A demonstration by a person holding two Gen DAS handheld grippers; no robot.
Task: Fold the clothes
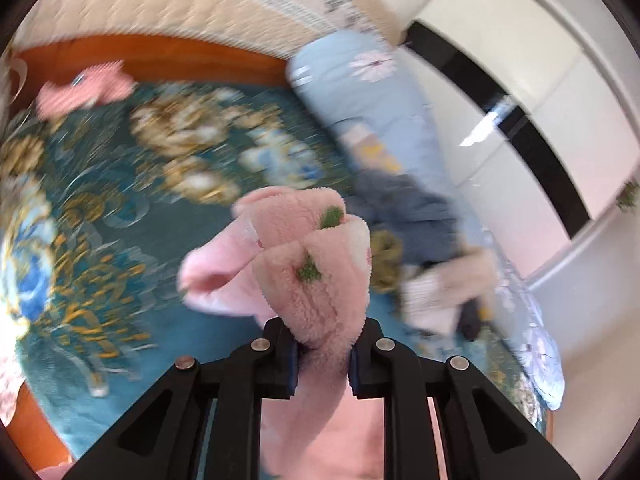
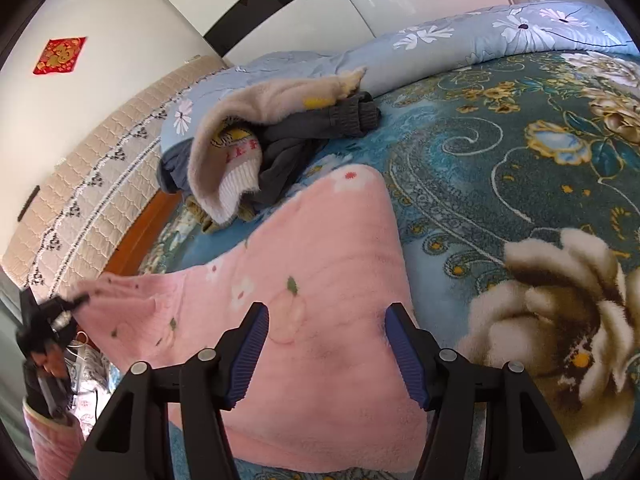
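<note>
The left tongs (image 1: 322, 354) pinch a bunched corner of the pink fleece garment (image 2: 320, 320) above the bed (image 2: 500, 184); the right tongs (image 2: 326, 350) hover spread over it. Soft, light and floppy, it is best gripped at hems or corners.

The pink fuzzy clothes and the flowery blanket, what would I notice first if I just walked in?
First the pink fleece garment, spread across the teal flowered blanket with one corner pinched in the left gripper. The right gripper hovers open over its middle. Behind it, a heap of grey and cream clothes leans against a rolled pale blue quilt.
</note>
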